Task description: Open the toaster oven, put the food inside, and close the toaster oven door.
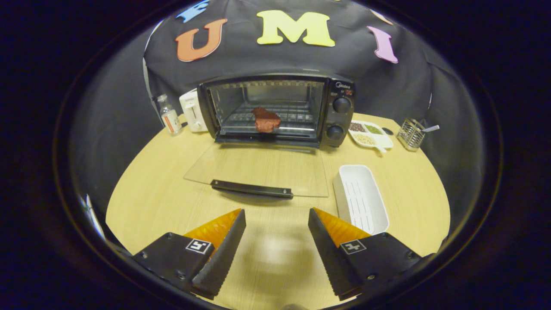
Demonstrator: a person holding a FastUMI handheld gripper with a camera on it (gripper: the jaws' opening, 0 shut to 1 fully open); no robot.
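A black toaster oven stands at the far side of the round wooden table. Its glass door lies folded down flat toward me, the dark handle at its near edge. A reddish-brown piece of food rests on the wire rack inside the oven. My gripper is open, hovering above the table just short of the door handle, with nothing between its fingers.
An empty white tray lies right of the door, just ahead of my right finger. Left of the oven stand a small bottle and a white appliance. To the right are a divided dish and a wire holder.
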